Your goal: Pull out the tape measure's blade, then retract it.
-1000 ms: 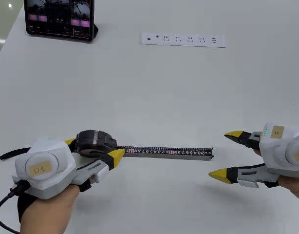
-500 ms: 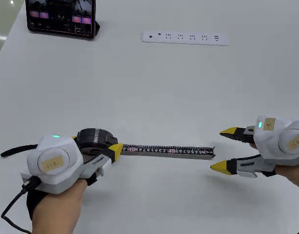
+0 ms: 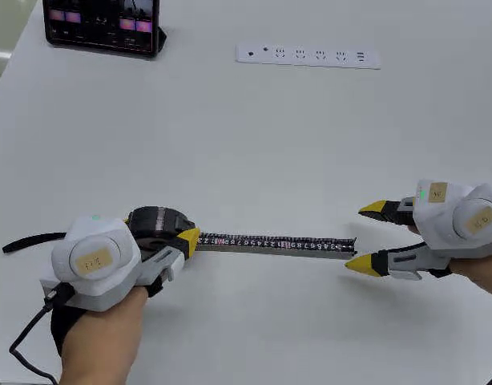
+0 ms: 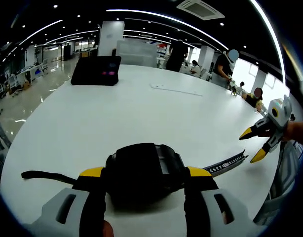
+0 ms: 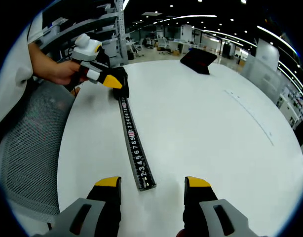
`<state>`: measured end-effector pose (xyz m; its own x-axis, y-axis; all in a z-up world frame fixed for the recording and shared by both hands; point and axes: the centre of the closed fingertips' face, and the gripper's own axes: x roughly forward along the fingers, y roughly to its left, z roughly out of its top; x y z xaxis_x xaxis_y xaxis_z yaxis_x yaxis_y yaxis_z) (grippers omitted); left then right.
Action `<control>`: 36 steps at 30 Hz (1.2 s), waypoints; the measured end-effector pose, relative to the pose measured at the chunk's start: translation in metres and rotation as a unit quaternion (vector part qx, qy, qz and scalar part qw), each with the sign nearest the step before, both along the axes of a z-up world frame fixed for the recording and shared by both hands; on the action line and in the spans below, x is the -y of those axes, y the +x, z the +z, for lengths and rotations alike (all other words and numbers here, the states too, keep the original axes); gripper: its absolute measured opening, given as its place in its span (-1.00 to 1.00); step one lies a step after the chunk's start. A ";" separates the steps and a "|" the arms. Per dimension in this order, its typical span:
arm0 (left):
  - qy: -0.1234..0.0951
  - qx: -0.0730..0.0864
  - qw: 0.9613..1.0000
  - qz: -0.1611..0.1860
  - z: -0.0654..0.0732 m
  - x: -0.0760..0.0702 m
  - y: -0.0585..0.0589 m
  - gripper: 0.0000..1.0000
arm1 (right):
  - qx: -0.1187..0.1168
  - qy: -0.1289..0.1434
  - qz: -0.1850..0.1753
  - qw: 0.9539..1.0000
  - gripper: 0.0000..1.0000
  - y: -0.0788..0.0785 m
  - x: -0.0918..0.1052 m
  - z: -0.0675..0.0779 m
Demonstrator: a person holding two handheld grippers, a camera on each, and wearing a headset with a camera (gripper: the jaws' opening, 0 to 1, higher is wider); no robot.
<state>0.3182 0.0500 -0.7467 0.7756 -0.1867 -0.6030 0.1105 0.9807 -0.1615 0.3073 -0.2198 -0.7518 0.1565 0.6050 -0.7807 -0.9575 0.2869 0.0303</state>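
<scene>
We find the tape measure case (image 3: 155,227) on the white table (image 3: 230,144), at 8 o'clock in the head view. The left tool (image 3: 158,234) pinches it. In the left gripper view the black case sits between the two yellow-tipped jaws, one pressed to each side. A black strap (image 3: 28,241) trails from the case toward 9 o'clock.

The blade (image 3: 274,243) is out of the case and lies flat on the table, running toward 3 o'clock. Its free end (image 3: 352,247) rests at the mouth of the right tool (image 3: 364,236), whose jaws stand spread. In the right gripper view the end lies between the two tips and touches neither.

A white power strip (image 3: 308,55) lies at 1 o'clock and a tablet (image 3: 102,24) with a lit screen stands at 11 o'clock. Both are well apart from the tape measure.
</scene>
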 end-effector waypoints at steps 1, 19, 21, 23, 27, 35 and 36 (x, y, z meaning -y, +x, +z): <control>-0.001 0.000 1.000 0.000 0.000 0.000 0.000 0.20 | -0.001 -0.001 0.002 1.000 -0.04 0.000 0.000 -0.001; -0.009 0.001 1.000 0.001 0.000 -0.001 0.000 0.20 | -0.017 -0.033 0.065 0.997 -0.49 -0.005 -0.004 -0.012; -0.009 0.000 1.000 0.002 0.000 -0.001 0.000 0.20 | -0.019 -0.037 0.071 0.997 -0.54 -0.005 -0.003 -0.013; -0.009 0.000 1.000 0.003 0.000 -0.001 0.001 0.20 | -0.023 -0.036 0.075 0.996 -0.59 -0.006 -0.004 -0.013; -0.010 0.000 1.000 0.004 0.000 -0.001 0.001 0.20 | -0.024 -0.041 0.085 0.995 -0.64 -0.007 -0.003 -0.016; -0.011 -0.001 1.000 0.004 -0.001 -0.001 0.001 0.20 | -0.022 -0.051 0.099 0.994 -0.72 -0.008 -0.002 -0.022; -0.011 -0.002 1.000 0.004 -0.001 -0.001 0.001 0.20 | -0.021 -0.051 0.098 0.994 -0.73 -0.007 -0.002 -0.023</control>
